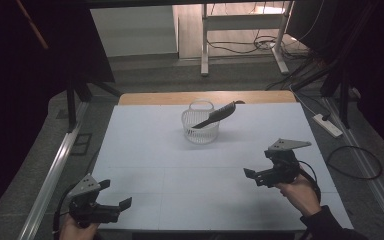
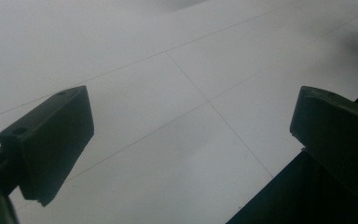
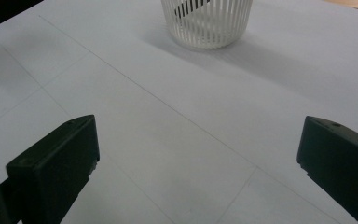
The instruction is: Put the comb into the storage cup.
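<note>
A white slatted basket (image 1: pixel 200 126) stands toward the back middle of the white table (image 1: pixel 155 160). A dark long-handled utensil (image 1: pixel 220 113) leans in it, its upper end poking out over the rim to the right. In the right gripper view the basket (image 3: pixel 207 25) is ahead at the top, with the dark utensil (image 3: pixel 190 7) showing through the slats. My left gripper (image 1: pixel 115 194) is held open near the front left edge, over bare table (image 2: pixel 168 93). My right gripper (image 1: pixel 259 164) is open at the right, well short of the basket. Nothing is between either pair of jaws (image 2: pixel 191 135) (image 3: pixel 198 158).
A wooden strip (image 1: pixel 205 97) borders the table's far edge. Metal rails (image 1: pixel 50 175) run along both sides. On the floor to the right lie a power strip (image 1: pixel 328 125) and cables (image 1: pixel 355 162). A desk frame (image 1: pixel 242 30) stands beyond.
</note>
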A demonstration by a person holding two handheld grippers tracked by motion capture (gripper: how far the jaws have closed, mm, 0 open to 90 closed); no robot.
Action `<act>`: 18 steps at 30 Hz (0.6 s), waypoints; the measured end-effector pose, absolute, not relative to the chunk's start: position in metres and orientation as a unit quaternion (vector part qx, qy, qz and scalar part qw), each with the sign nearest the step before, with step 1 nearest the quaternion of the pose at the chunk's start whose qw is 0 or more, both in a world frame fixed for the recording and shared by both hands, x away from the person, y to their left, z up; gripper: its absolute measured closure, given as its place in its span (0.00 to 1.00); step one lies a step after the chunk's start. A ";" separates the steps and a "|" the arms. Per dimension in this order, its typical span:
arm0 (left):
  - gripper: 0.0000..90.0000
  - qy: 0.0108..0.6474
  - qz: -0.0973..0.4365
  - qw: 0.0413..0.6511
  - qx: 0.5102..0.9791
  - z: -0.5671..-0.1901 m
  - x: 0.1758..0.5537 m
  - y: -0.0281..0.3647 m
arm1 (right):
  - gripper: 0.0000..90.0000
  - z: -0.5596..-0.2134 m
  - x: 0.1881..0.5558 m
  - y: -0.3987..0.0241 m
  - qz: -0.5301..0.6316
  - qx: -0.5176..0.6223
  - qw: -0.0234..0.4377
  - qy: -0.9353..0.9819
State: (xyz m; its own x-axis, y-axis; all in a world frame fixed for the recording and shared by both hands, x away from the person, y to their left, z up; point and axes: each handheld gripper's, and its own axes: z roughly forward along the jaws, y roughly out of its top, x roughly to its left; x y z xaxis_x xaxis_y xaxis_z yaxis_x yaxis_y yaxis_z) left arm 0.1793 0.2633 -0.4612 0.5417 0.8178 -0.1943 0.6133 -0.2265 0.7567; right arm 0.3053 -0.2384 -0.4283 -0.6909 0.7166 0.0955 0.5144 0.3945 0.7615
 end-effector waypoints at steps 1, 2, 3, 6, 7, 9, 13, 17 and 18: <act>0.01 0.463 0.123 0.416 0.773 -0.461 0.179 0.263 | 0.00 -0.428 0.305 -0.239 0.405 0.373 0.125 0.826; 0.01 0.463 0.123 0.416 0.773 -0.461 0.179 0.263 | 0.00 -0.429 0.304 -0.240 0.405 0.373 0.126 0.825; 0.01 0.463 0.123 0.416 0.773 -0.461 0.179 0.263 | 0.00 -0.428 0.303 -0.241 0.404 0.374 0.125 0.825; 0.01 0.463 0.123 0.416 0.773 -0.461 0.179 0.263 | 0.00 -0.429 0.301 -0.244 0.405 0.375 0.126 0.824; 0.01 0.463 0.123 0.416 0.773 -0.461 0.179 0.263 | 0.00 -0.429 0.301 -0.244 0.405 0.377 0.125 0.824; 0.01 0.463 0.123 0.416 0.773 -0.461 0.179 0.263 | 0.00 -0.428 0.300 -0.246 0.406 0.378 0.126 0.823; 0.01 0.463 0.123 0.416 0.773 -0.461 0.179 0.263 | 0.00 -0.428 0.297 -0.250 0.405 0.380 0.126 0.822; 0.01 0.463 0.123 0.416 0.773 -0.461 0.179 0.263 | 0.00 -0.428 0.295 -0.253 0.406 0.380 0.125 0.821; 0.01 0.463 0.123 0.416 0.773 -0.461 0.179 0.263 | 0.00 -0.428 0.294 -0.253 0.407 0.380 0.126 0.821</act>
State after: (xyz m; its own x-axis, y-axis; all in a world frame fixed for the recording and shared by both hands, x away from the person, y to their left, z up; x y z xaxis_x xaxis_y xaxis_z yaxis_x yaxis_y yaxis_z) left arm 0.1794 0.2634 -0.4613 0.5410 0.8180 -0.1955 0.6138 -0.2250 0.7567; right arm 0.2944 -0.2533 -0.4276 -0.6801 0.7261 0.1017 0.5211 0.3811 0.7637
